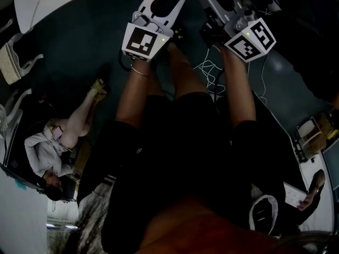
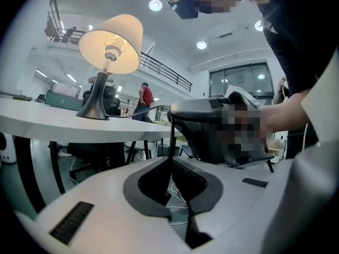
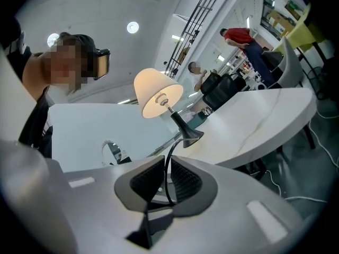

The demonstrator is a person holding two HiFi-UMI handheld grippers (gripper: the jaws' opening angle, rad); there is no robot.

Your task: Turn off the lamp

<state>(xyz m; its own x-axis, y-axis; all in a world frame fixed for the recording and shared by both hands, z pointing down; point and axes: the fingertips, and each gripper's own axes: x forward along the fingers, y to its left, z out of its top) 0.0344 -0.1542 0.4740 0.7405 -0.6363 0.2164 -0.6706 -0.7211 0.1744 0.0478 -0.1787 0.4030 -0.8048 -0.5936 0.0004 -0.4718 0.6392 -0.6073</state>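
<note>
my left gripper is closed on the thin black cord; the lit lamp stands ahead, up-left, on the table. my right gripper pinches same cord, which runs forward to the lamp base, nearer i think.

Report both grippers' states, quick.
Left gripper: closed on the lamp cord.
Right gripper: closed on the same lamp cord.

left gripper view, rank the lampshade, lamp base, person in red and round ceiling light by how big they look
1. lampshade
2. lamp base
3. person in red, close to the base in apparent size; stands far behind, so unsure
4. round ceiling light
</note>
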